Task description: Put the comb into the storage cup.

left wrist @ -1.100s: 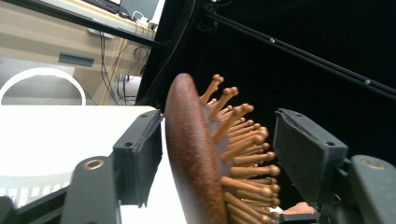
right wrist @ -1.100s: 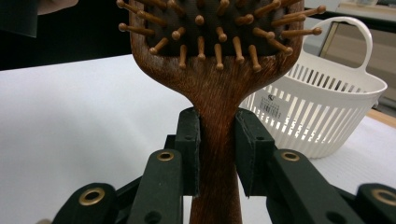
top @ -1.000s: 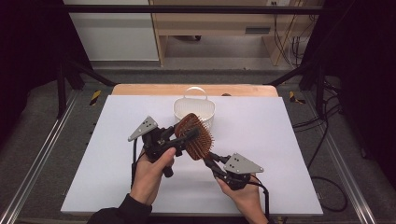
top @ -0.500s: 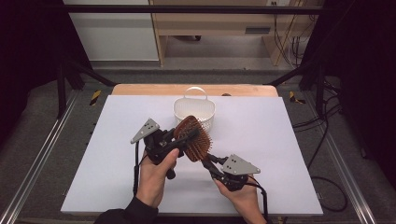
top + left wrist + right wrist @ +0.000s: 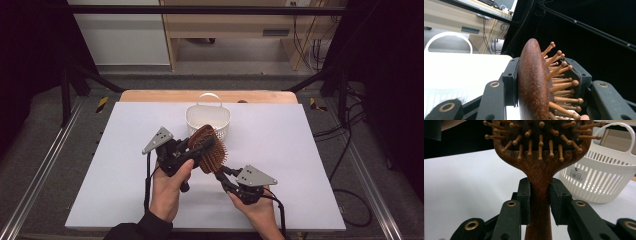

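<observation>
From the high view, a brown wooden paddle hairbrush with wooden pins [image 5: 209, 152] is held up over the white table top [image 5: 300, 150], just in front of a white slatted plastic basket with a hoop handle [image 5: 207, 119]. The left gripper [image 5: 202, 150] reaches in from the brush's left and has the brush head between its jaws. The right gripper [image 5: 223, 176] comes up from the near right of the brush and grips its handle. Both hands stay on the near side of the basket.

In the left gripper view, the brush head [image 5: 534, 85] stands edge-on between the two black jaws, its smooth rounded back against the left pad and the ball-tipped pins reaching to the right pad. The jaws have just been closing and now stand about half open, clamped across the thickness of the head. The basket's hoop handle [image 5: 447, 41] shows far off to the left.

In the right gripper view, the handle of the brush [image 5: 540, 202] rises straight up between the two jaws, whose pads press its neck from both sides, closed about as far as they go. The pinned face of the head is turned toward the camera. The basket [image 5: 599, 180] stands on the table just behind and to the right of the brush.
</observation>
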Tool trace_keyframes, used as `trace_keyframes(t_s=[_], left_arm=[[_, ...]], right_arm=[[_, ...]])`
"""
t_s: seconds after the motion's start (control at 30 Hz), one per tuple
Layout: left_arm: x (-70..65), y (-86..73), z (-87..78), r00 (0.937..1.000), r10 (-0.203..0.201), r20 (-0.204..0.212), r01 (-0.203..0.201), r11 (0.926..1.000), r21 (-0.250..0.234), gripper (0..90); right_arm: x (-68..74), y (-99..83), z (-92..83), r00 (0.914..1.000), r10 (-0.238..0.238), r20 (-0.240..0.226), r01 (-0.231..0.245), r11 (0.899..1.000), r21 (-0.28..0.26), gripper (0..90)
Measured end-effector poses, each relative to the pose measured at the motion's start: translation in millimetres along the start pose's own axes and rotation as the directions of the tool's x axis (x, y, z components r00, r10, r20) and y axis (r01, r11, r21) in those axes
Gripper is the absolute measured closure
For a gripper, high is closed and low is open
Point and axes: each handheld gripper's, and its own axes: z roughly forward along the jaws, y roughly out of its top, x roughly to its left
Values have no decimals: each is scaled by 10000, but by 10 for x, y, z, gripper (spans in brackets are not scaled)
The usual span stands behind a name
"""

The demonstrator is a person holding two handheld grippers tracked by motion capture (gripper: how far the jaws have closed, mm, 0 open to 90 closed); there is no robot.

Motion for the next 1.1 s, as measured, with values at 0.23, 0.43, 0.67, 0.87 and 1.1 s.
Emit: trace_keyframes(t_s=[0.23,0.43,0.67,0.87,1.1], left_arm=[[31,121,-55,9996,141,-252,-148,9995,-287,506],[81,229,-153,9976,288,-636,-328,9975,-621,505],[74,382,-226,9938,461,-1007,-549,9947,-864,504],[68,551,-240,9917,569,-1154,-683,9929,-976,503],[26,731,-195,9888,880,-1209,-1003,9899,-997,503]], right_arm=[[-39,-14,-34,9996,119,236,-109,9992,-388,425],[-173,-39,-134,9983,323,490,-273,9946,-1000,282],[-338,-124,-208,9942,341,1020,-301,9987,-412,99],[-519,-174,-336,9893,458,1385,-421,9987,-295,64],[-744,-301,-562,9655,966,2420,-726,9917,-1060,94]])
